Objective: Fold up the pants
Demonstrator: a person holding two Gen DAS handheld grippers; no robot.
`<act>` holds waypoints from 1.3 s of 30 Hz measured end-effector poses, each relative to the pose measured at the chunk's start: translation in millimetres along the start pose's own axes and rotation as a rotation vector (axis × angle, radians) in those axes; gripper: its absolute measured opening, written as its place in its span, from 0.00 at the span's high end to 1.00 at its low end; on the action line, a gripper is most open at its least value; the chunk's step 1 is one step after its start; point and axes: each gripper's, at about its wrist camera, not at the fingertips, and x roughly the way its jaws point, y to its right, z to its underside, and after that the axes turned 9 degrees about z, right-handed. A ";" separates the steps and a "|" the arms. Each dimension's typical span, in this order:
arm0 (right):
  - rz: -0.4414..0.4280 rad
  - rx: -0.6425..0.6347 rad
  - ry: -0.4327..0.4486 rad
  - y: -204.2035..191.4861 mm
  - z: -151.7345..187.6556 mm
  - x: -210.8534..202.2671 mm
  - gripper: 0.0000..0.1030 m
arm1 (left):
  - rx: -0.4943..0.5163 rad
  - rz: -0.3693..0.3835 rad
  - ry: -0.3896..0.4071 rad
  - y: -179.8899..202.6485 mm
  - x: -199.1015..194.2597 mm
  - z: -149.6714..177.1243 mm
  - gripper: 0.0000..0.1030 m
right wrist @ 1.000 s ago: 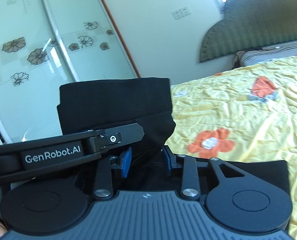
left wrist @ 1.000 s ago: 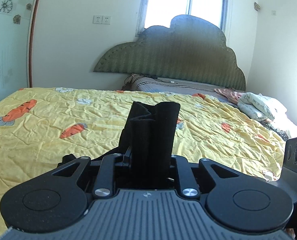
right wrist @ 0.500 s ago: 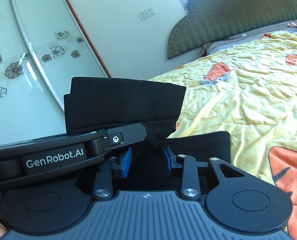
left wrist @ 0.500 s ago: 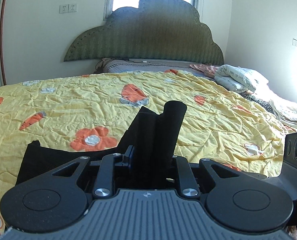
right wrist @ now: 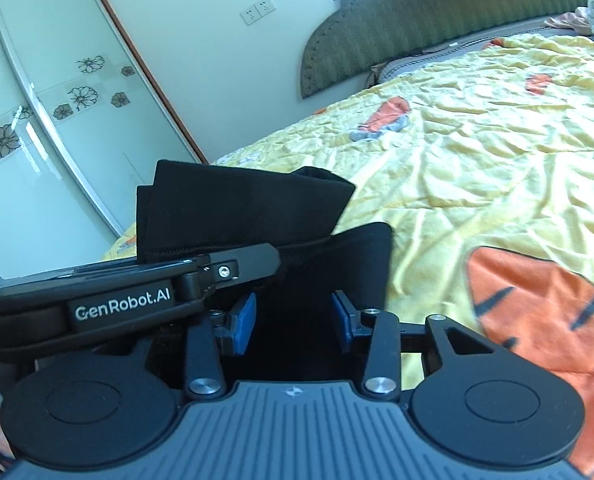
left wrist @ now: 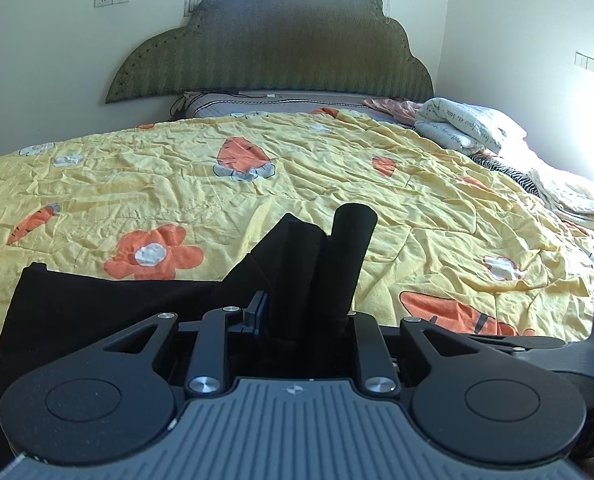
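Left wrist view has the black soft-fabric pants (left wrist: pixel 97 308) partly laid flat on the wrinkled yellow bedspread with orange carrot prints (left wrist: pixel 417 200), with a bunched end standing up between the left tongs (left wrist: pixel 303 316). Looks like the fold-over is being set down, so I'd lower the held edge until it lines up with the layer already on the bed, then let go evenly on both sides so nothing slides or creases.

Left tongs are only narrowly apart and pinching that upright bundle, though they've just been easing open a bit. Right tongs (right wrist: pixel 293 316) have just been opening too: the blue pads (right wrist: pixel 243 320) now stand clear of the cloth between them, so that side seems released. Behind it all sits the green scalloped headboard (left wrist: pixel 273 40).
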 end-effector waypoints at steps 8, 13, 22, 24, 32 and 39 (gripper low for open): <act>0.203 0.055 0.031 41.5 -1.6 -45.9 0.60 | 0.043 0.045 -0.022 16.2 8.8 6.6 0.52; 0.277 0.088 0.072 55.7 -6.4 -58.9 0.60 | 0.052 0.118 -0.025 30.3 7.1 6.6 0.35; 0.022 0.121 0.031 28.2 -41.6 -15.5 0.58 | 0.064 -0.030 0.044 -15.3 -32.0 -18.3 0.23; -0.002 0.104 -0.024 23.0 -50.6 9.8 0.58 | 0.028 -0.120 0.022 -45.3 -31.2 -26.6 0.23; -0.064 0.100 -0.120 15.6 -67.3 61.8 0.77 | -0.090 -0.370 -0.113 -138.6 -14.6 -32.4 0.27; 0.107 -0.026 -0.058 7.5 -63.8 51.9 0.85 | -0.122 -0.400 -0.145 -151.7 5.1 -19.7 0.26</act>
